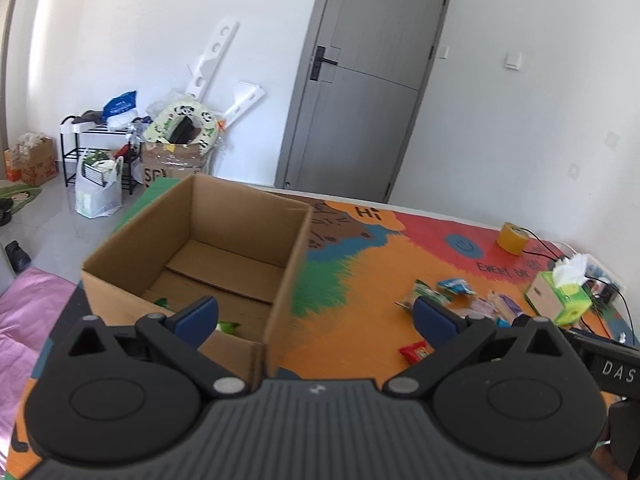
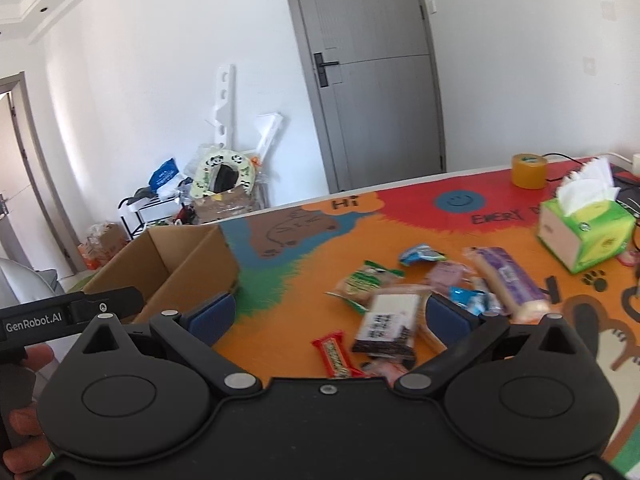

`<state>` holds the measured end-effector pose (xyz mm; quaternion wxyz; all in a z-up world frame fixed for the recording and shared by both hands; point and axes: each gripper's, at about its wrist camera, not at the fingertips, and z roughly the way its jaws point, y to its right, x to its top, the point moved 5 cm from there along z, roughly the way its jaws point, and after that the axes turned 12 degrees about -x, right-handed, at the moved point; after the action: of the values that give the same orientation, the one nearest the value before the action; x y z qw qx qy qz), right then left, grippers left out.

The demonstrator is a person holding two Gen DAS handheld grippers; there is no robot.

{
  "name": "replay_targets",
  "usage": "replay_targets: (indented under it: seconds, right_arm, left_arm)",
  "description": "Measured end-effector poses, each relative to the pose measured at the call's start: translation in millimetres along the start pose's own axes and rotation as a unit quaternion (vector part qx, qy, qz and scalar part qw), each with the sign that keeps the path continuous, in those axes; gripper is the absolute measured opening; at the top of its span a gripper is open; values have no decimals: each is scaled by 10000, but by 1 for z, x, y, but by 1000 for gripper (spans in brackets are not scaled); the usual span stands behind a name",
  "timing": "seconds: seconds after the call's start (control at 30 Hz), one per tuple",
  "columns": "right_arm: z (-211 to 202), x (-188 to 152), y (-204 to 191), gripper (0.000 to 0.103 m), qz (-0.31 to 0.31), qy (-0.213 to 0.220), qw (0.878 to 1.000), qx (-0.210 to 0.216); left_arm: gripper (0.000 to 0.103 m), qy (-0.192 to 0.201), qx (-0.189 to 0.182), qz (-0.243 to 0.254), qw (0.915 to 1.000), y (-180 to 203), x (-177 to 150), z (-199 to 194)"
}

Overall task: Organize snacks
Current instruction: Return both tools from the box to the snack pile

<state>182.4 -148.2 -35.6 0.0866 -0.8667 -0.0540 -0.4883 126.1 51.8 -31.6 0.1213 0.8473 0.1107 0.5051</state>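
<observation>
An open cardboard box stands on the colourful table mat, with a green packet inside near its front wall. My left gripper is open and empty, hovering at the box's near right corner. Several snacks lie loose on the mat to the right: a red bar, a dark packet with a white label, a green packet, a purple stick pack and blue wrappers. My right gripper is open and empty, above the red bar and dark packet. The box also shows in the right wrist view.
A green tissue box and a yellow tape roll stand at the mat's far right, with black cables beside them. Beyond the table are a grey door, a shelf rack and bags on the floor.
</observation>
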Motion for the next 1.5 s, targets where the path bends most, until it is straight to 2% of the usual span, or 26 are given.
replay_targets:
  seconds: [0.3, 0.67, 0.87, 1.13, 1.23, 1.3, 1.43, 1.5]
  right_arm:
    - [-10, -7, 34, 103, 61, -45, 9997, -215]
    - [-17, -10, 64, 103, 171, -55, 9996, -228]
    - [-13, -16, 85, 103, 256, -63, 9988, -410]
    - [5, -32, 117, 103, 479, -318, 9966, -585]
    - [12, -37, 123, 101, 557, -400, 9960, -573]
    - [17, -39, 125, 94, 571, -428, 9959, -555]
    - [26, -43, 125, 87, 563, -529, 9962, -400]
    - [32, -45, 122, 82, 531, -589, 9962, -356]
  left_arm:
    - [103, -194, -237, 240, 9992, 30, -12, 11]
    - [103, -337, -459, 365, 9977, 56, -24, 26]
    - [103, -485, -537, 379, 9967, 66, -32, 43]
    - [102, -662, -561, 484, 9950, 82, -45, 69]
    - [100, -711, -575, 441, 9948, 83, -50, 81]
    - [98, -720, -519, 426, 9951, 84, -53, 89]
    - [86, -914, -500, 350, 9939, 84, -60, 106]
    - [84, -973, -440, 380, 9936, 84, -63, 113]
